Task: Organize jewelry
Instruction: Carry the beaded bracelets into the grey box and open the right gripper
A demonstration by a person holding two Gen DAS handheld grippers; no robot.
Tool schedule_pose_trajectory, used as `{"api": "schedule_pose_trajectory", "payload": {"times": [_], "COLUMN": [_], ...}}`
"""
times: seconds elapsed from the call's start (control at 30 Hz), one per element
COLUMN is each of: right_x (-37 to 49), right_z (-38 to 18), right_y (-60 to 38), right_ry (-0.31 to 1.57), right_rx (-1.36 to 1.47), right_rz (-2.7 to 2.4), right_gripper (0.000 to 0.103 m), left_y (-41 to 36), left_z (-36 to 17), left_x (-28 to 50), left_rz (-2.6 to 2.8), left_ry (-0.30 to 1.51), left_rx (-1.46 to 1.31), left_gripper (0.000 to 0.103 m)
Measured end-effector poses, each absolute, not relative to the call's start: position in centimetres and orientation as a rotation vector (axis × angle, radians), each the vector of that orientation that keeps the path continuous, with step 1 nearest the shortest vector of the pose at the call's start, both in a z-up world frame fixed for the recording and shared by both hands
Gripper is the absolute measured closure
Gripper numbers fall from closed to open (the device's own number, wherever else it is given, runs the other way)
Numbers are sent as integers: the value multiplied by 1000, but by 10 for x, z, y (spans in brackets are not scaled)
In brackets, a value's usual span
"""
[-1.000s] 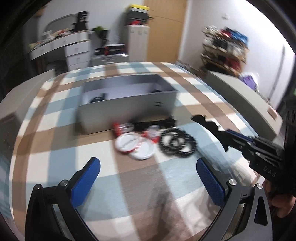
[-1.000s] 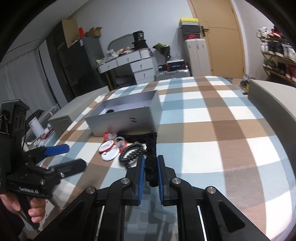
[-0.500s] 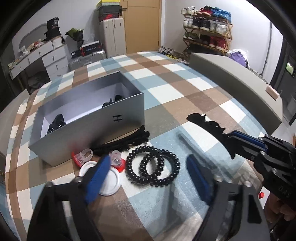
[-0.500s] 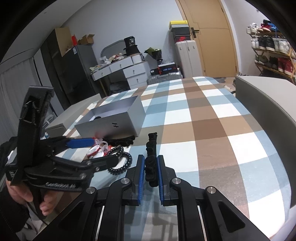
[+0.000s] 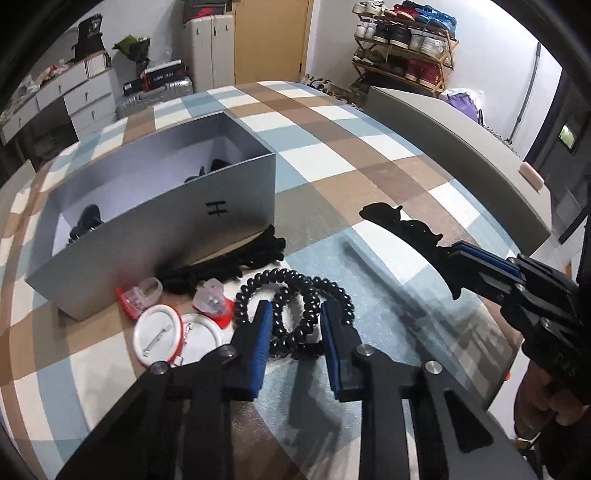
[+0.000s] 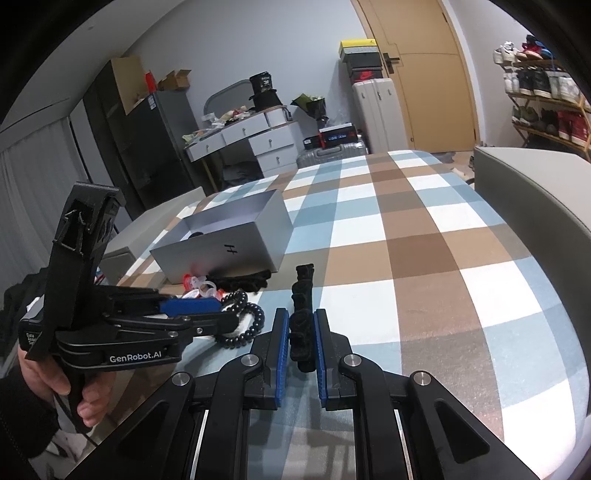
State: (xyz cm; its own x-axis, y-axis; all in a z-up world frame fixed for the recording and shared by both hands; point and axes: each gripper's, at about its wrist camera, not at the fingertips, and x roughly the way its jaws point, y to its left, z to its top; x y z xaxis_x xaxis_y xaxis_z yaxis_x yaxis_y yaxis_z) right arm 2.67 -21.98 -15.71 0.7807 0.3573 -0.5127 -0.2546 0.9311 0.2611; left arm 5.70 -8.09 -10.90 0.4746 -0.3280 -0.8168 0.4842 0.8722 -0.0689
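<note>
Left hand-held gripper (image 5: 295, 314) closing astride the black coil hair ties (image 5: 295, 310) near the grey box (image 5: 159, 229), presumably to box them, right hand-held gripper (image 6: 301, 328) clamped on a black hair clip (image 6: 303, 310) aloft, awaiting its turn.

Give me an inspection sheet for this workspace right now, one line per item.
Surface: checked cloth, blue, brown, white.
Job's things: grey box open, dark pieces inside; black coil bands, two round badges, red-clear clips in front.
Clutter: black fabric strip against the box.
Grippers: left hand-held gripper closing around the coil bands; right hand-held gripper shut on black hair clip.
Cables: nothing seen.
Surroundings: shoe rack, desk, suitcases.
</note>
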Motion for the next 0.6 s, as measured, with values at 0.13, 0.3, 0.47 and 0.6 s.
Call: {"api": "schedule_pose_trajectory", "payload": {"times": [0.13,0.3,0.47,0.6], "right_x": [26,26,24,22], "right_z": [-157,-153,-146,-139], "right_y": [-219,-219,-213,-207], "right_ry": [587,586,571,555], "right_rx": [177,193,195,193], "right_rz": [331,342,357,385], "right_gripper": [91,91,91,91], "left_y": [-78,-74,-71,-67], "left_z": [-106,-96,-84,-76], "left_x": [57,53,46,44], "left_rz": [-518,-529,-544,-537], "left_ry": [962,924,888,868], "left_rx": [165,160,150,141], "left_gripper": [97,98,98,98]}}
